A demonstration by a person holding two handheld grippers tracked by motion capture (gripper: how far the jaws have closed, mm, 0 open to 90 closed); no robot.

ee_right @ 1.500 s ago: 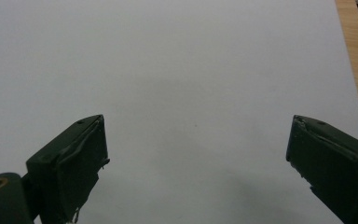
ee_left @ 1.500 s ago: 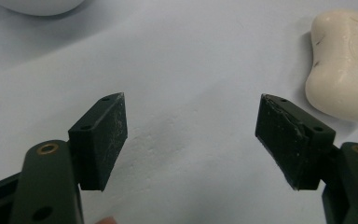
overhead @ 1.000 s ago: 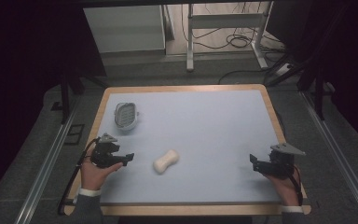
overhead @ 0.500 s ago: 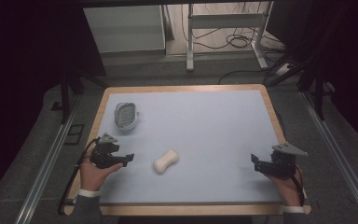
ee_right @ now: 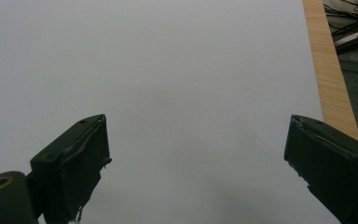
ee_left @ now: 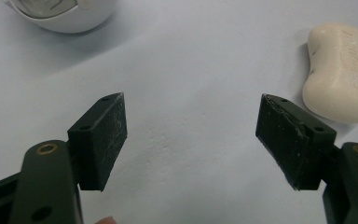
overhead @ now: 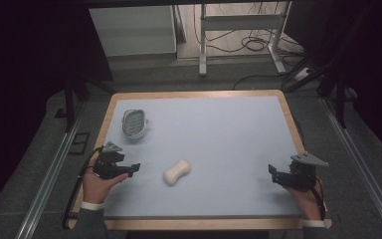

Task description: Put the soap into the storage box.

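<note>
Soap dish (ee_left: 63, 14) cropped at top edge

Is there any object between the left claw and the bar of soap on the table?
No, nothing visible. Only bare table lies between the open left claw and the soap. The soap dish stands farther back, off that path.

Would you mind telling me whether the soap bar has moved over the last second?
No. The soap bar lies at the same spot relative to the soap dish and the table's near edge.
</note>
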